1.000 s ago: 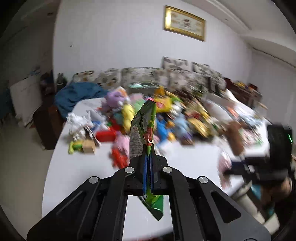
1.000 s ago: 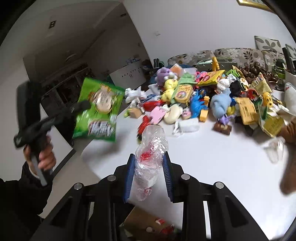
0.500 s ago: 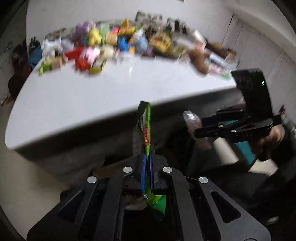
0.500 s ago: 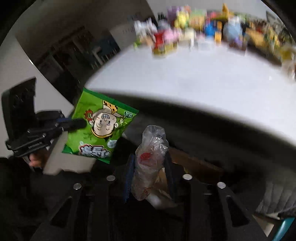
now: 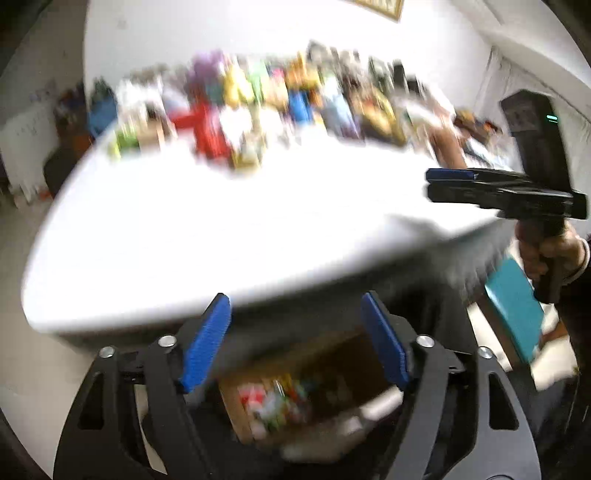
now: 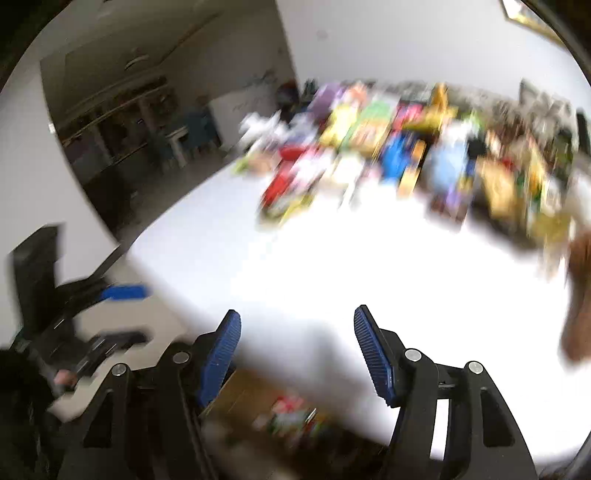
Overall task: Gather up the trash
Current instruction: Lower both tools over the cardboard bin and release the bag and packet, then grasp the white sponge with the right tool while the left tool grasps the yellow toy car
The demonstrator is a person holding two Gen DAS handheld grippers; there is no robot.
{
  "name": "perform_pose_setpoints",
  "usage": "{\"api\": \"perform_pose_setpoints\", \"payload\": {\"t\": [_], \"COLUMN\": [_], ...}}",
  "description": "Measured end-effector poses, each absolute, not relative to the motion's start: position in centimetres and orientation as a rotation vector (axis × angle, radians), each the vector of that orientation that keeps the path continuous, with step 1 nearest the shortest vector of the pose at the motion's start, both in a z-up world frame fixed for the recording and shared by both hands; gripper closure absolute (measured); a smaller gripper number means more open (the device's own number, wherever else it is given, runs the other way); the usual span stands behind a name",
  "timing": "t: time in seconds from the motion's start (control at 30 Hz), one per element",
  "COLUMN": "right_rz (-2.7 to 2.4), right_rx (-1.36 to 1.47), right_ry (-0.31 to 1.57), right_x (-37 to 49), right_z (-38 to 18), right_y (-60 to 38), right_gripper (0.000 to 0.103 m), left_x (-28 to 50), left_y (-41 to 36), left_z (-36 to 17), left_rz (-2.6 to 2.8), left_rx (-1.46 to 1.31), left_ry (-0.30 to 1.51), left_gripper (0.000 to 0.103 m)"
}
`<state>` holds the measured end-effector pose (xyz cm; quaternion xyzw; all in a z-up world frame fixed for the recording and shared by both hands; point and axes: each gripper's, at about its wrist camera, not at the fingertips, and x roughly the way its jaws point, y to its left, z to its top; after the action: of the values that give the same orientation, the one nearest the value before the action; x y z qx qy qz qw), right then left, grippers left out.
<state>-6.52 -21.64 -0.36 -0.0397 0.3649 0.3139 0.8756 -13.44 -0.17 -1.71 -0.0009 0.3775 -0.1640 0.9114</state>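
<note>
Grippers both gaping wide, I am holding the left gripper [image 5: 295,343] and right gripper [image 6: 297,350] empty over a cardboard box [image 5: 295,391] of trash, blurred white table [image 5: 221,221] beyond.

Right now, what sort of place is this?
Probably a home living or dining room: a white table piled with toys and packets, a framed picture on the wall, and a cardboard box of trash under the table's edge.

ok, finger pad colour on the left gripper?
Blue, ribbed pads on black arms; clearest in the left wrist view.
</note>
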Motion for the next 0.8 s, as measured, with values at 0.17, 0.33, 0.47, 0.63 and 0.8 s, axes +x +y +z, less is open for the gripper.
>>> {"api": "perform_pose_setpoints", "payload": {"t": [0.17,0.33,0.47,0.63,0.8], "right_rz": [0.534,0.496,0.507,0.475,0.489], "right_rx": [-0.116,-0.129,-0.086,-0.143,-0.122], "right_ry": [0.781,0.864,0.88,0.892,0.899], "right_x": [5.0,9.7,12.2,12.4,10.2], "right_z": [-1.0,-3.3,-3.7,-4.2,-4.0], "right_y": [-18.9,-17.1,-16.4,-16.1,-18.5], "right_gripper": [0.04,0.029,0.024,0.053,0.054], "left_x": [-8.7,-4.6,-2.4,-0.2,2.4], "left_y": [-0.6,-1.2,-1.3,-1.5,-1.7], "left_z": [-0.3,-1.0,-1.6,-2.4,-3.2], "left_rz": [-0.285,-0.252,-0.251,-0.271,-0.3], "left_rx": [-0.027,-0.03,-0.044,-0.082,-0.154], "left_ry": [0.709,0.743,0.764,0.8,0.852], "left_gripper": [0.029,0.028,0.028,0.028,0.028]}}
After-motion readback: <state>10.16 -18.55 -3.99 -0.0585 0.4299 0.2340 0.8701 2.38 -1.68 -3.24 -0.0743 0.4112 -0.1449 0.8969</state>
